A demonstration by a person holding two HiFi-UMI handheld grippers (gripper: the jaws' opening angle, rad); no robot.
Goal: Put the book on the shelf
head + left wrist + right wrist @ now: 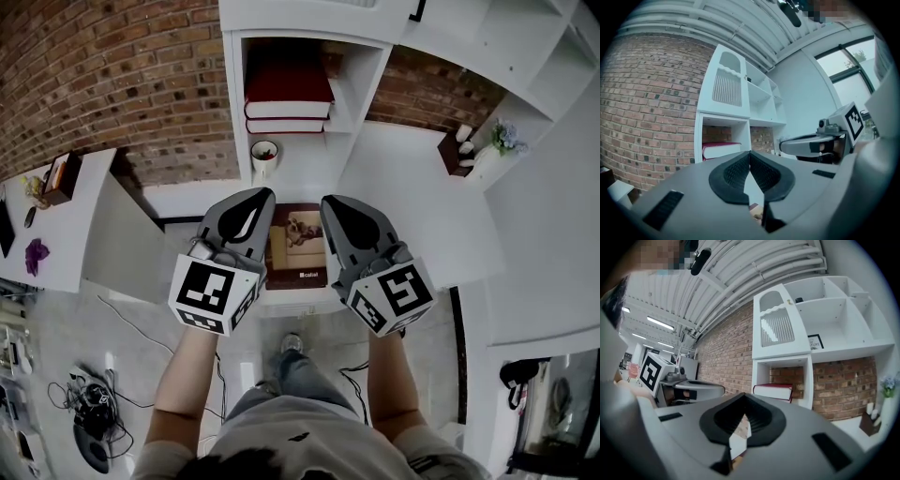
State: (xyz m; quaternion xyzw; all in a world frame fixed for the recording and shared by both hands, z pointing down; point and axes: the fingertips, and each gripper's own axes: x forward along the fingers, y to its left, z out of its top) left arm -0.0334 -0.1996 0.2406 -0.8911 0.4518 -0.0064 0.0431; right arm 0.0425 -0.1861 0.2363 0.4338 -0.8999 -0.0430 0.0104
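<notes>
We hold both tools level, pointing toward 12 o'clock at the white shelf. The left gripper has its jaws pressed together with nothing pinched between them. The right gripper is the same, tips meeting and empty. The book, brown-covered with a picture on its front, shows cover-up between the two tools, the left gripper at its 9 o'clock and the right at its 3 o'clock. Its side edges run under them, and we cannot tell whether they touch it. At the book's 12 o'clock, the shelf's open compartment holds two red books stacked flat. A cup stands at the book's 11 o'clock, just below that compartment. A brick wall fills the 10 o'clock side.
</notes>
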